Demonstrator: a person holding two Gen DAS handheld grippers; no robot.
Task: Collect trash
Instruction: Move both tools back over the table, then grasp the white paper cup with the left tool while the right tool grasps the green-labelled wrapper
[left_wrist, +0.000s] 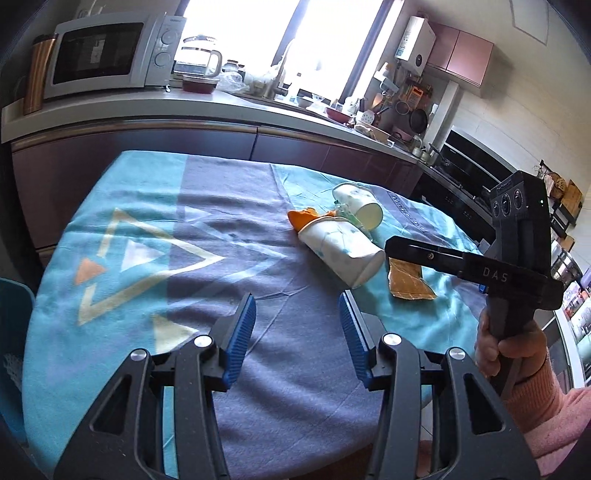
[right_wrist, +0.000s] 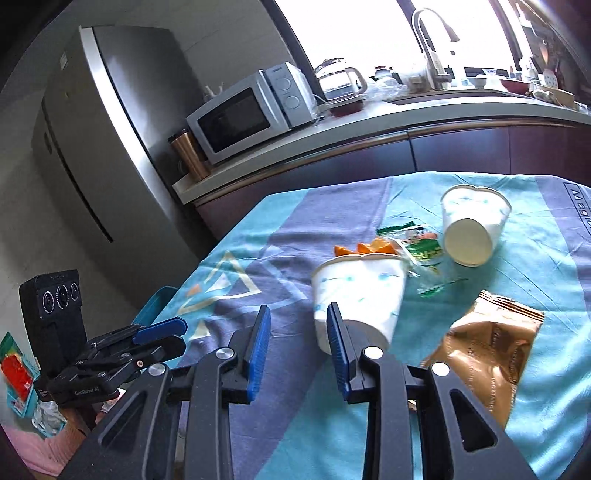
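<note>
Trash lies on a table with a blue patterned cloth (left_wrist: 221, 236). A white paper cup (left_wrist: 341, 251) lies on its side with orange peel (left_wrist: 303, 218) at its mouth; it also shows in the right wrist view (right_wrist: 358, 291). A second paper cup (left_wrist: 358, 210) (right_wrist: 472, 225) lies behind it beside a green-printed clear wrapper (right_wrist: 421, 247). A brown foil packet (left_wrist: 408, 282) (right_wrist: 487, 343) lies to the right. My left gripper (left_wrist: 297, 325) is open and empty, short of the near cup. My right gripper (right_wrist: 297, 332) is open and empty; its right finger is just in front of the near cup's base.
A kitchen counter (left_wrist: 221, 99) runs behind the table with a microwave (left_wrist: 107, 55), kettle (left_wrist: 201, 55) and sink clutter. A fridge (right_wrist: 96, 155) stands at the left in the right wrist view. A teal bin edge (left_wrist: 14, 314) sits left of the table.
</note>
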